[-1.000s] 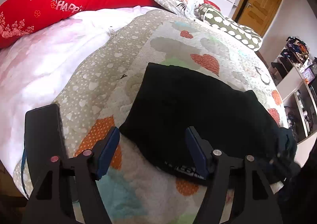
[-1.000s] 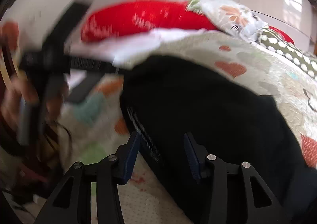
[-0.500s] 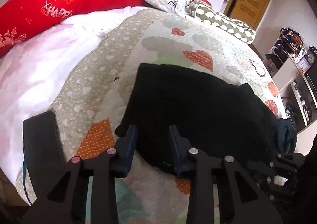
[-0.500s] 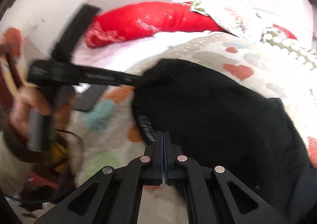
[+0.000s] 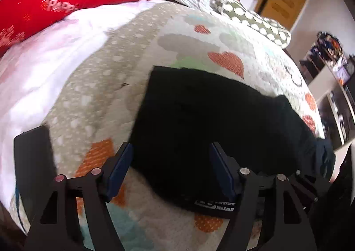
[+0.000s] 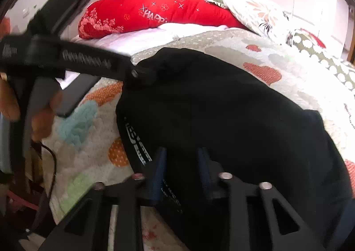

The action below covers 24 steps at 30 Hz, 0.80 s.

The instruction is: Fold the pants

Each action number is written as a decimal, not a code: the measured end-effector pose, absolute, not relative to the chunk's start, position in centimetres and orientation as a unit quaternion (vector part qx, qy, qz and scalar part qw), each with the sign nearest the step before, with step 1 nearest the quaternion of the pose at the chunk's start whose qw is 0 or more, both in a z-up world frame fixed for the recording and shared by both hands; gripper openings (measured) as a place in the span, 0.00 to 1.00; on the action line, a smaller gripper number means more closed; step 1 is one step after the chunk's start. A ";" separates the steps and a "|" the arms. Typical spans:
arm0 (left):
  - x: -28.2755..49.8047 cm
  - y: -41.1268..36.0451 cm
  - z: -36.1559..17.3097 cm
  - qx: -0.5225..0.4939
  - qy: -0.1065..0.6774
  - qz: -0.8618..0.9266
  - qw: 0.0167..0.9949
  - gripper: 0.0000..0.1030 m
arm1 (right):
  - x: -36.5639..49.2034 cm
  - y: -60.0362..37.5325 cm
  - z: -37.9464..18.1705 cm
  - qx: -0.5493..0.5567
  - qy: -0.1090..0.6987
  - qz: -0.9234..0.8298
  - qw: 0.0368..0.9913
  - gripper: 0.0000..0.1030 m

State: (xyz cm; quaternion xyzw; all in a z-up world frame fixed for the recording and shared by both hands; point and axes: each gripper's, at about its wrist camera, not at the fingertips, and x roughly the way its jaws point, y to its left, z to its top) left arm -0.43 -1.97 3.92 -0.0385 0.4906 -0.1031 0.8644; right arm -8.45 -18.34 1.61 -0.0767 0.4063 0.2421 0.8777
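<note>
The black pants [image 5: 213, 131] lie folded on the heart-patterned quilt [image 5: 115, 87], the left gripper [image 5: 170, 166] is opening above their near edge, and the right gripper [image 6: 180, 171] pinches their waistband.

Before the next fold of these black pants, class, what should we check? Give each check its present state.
1. Right gripper holds the pants at the near edge, with fabric filling the gap between its pads: ok.
2. Left gripper holds the pants: jaws are opening and the pads press no fabric: not ok.
3. Pants lie flat on the quilt: the right end is bunched: not ok.
4. Dark flat object lies apart from the pants: ok.
5. Lower layers line up: hidden, cannot tell.
</note>
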 end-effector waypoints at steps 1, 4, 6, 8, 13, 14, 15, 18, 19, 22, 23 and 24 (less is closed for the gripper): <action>-0.3 -2.3 3.9 -0.031 0.491 -0.102 0.865 0.42 | -8.2 -18.4 1.7 -0.073 0.410 0.242 0.877 0.01; -0.3 -2.3 4.4 -0.020 0.488 -0.100 0.867 0.20 | -8.3 -18.8 2.6 -0.063 0.413 0.248 0.874 0.01; -0.2 -1.9 4.8 -0.032 0.485 -0.109 0.867 0.15 | -9.2 -18.9 3.6 -0.063 0.394 0.252 0.882 0.07; -0.2 -1.7 5.1 -0.031 0.482 -0.110 0.869 0.10 | -10.1 -18.7 4.4 -0.058 0.369 0.262 0.890 0.36; -0.2 -2.0 5.5 -0.032 0.478 -0.123 0.869 0.07 | -10.3 -17.2 2.9 -0.092 0.389 0.260 0.879 0.42; -0.2 -2.1 5.6 -0.033 0.477 -0.125 0.869 0.07 | -10.2 -16.8 2.3 -0.106 0.393 0.253 0.878 0.41; -0.1 -2.1 5.7 -0.033 0.476 -0.127 0.870 0.07 | -10.0 -16.6 1.8 -0.119 0.398 0.240 0.877 0.37; 0.1 -2.1 5.6 -0.032 0.477 -0.126 0.869 0.07 | -9.3 -17.1 1.3 -0.094 0.405 0.246 0.875 0.19; 0.2 -1.9 5.6 -0.033 0.477 -0.125 0.869 0.07 | -9.1 -17.3 1.6 -0.077 0.406 0.253 0.875 0.07; -0.2 -1.3 6.1 -0.037 0.472 -0.123 0.872 0.07 | -8.9 -18.0 2.7 -0.049 0.411 0.270 0.869 0.05; -0.5 -1.0 6.4 -0.039 0.468 -0.123 0.874 0.07 | -9.1 -18.2 3.1 -0.037 0.411 0.280 0.867 0.05; -0.7 -0.8 6.7 -0.040 0.465 -0.123 0.876 0.07 | -9.3 -18.3 3.4 -0.030 0.410 0.286 0.865 0.05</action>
